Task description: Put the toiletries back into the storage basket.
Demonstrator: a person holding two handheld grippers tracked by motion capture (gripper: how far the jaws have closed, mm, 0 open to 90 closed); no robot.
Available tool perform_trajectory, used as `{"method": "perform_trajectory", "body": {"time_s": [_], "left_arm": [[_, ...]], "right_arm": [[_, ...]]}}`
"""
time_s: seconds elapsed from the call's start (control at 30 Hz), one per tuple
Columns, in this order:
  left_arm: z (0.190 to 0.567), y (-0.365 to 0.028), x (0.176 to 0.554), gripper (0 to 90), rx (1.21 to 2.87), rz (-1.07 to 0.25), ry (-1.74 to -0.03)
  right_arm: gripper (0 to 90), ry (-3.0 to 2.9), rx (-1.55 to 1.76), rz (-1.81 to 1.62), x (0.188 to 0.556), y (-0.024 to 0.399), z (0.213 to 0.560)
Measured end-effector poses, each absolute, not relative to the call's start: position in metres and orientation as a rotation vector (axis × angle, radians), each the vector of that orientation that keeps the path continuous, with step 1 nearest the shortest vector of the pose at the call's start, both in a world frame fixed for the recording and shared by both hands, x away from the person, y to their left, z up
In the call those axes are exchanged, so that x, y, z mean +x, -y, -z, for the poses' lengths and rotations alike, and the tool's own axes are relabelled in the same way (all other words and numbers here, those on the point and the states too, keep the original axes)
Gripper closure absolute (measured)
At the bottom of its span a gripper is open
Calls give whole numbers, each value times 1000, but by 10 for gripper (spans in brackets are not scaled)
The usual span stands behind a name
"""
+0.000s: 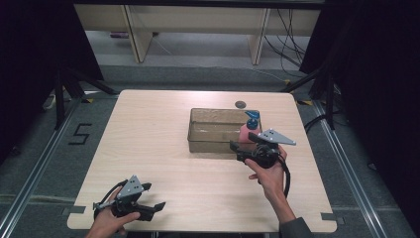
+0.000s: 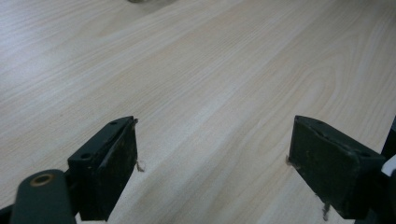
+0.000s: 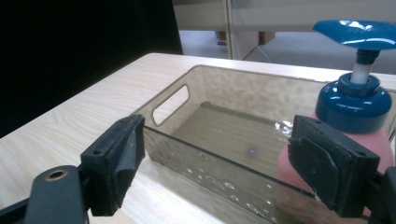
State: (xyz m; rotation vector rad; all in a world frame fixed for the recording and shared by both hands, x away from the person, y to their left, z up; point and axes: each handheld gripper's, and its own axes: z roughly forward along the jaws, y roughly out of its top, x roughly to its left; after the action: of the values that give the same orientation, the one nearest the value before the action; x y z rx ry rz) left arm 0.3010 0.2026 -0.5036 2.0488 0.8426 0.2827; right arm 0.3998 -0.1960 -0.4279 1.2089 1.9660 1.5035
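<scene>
A clear plastic bin (image 1: 213,130) (image 3: 224,135) with cut-out handles stands right of the table's middle. At its right end stands a pink bottle (image 1: 246,133) (image 3: 387,149) with a blue pump top, its lower part seen through the bin's near wall. My right gripper (image 1: 242,141) (image 3: 217,135) hovers at the bin's front right corner, open, with the near wall and the bottle's side between its jaws but touching neither. My left gripper (image 1: 154,196) (image 2: 215,121) rests open near the table's front left edge over bare wood.
The light wooden table (image 1: 158,148) has a small dark round cap (image 1: 240,104) behind the bin. Black stand legs (image 1: 64,87) flank the table on the floor. Desk legs and cables lie beyond the far edge.
</scene>
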Motion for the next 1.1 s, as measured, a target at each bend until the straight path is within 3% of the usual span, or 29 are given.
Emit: {"method": "perform_trajectory", "body": {"time_s": [1.1], "left_arm": [[504, -203, 301, 149, 2050, -285, -842]], "right_arm": [[155, -2023, 1155, -1518, 378, 183, 442]]}}
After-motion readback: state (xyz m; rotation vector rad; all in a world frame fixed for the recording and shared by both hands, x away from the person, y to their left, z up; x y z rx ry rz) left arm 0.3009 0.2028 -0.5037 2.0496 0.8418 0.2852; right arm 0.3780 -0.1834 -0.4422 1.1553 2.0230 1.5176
